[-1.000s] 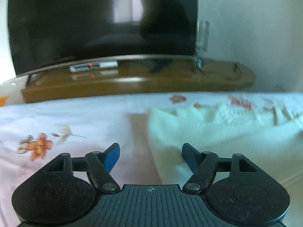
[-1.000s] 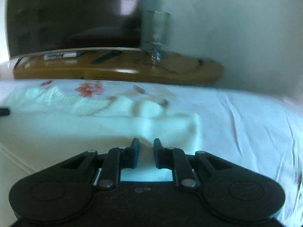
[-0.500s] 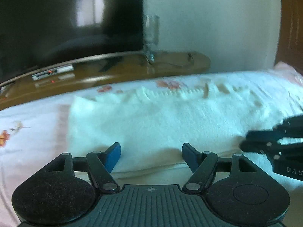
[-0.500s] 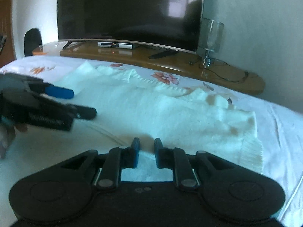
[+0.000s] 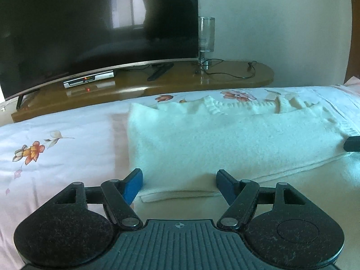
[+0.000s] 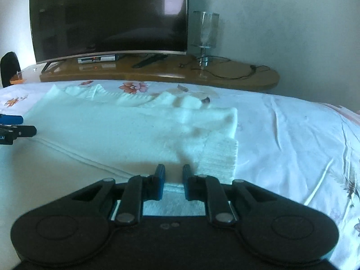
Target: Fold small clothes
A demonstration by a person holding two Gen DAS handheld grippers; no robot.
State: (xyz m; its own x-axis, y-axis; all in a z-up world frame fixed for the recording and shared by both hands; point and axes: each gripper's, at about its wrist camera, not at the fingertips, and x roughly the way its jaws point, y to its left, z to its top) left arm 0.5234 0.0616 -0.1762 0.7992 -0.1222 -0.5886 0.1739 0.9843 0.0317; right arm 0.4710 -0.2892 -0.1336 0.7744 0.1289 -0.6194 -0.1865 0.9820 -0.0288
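Note:
A white knitted garment (image 5: 225, 139) lies folded flat on the floral bedsheet; it also shows in the right wrist view (image 6: 126, 130). My left gripper (image 5: 180, 182) is open, its jaws wide apart at the garment's near left corner, holding nothing. My right gripper (image 6: 173, 180) has its jaws close together with a narrow gap, at the garment's near right edge; white fabric shows between and under the fingers, and I cannot tell whether it is pinched. The left gripper's fingers (image 6: 13, 123) show at the left edge of the right wrist view.
Beyond the bed stands a wooden TV bench (image 5: 157, 83) with a large dark TV (image 5: 90, 22), a set-top box (image 5: 88, 81), a remote and a tall glass (image 5: 205, 36). White floral bedsheet (image 6: 292, 135) spreads right of the garment.
Both views have steadied and swung back toward the TV. The left gripper now sits at the garment's near left corner. The right gripper's jaws stay equally narrow.

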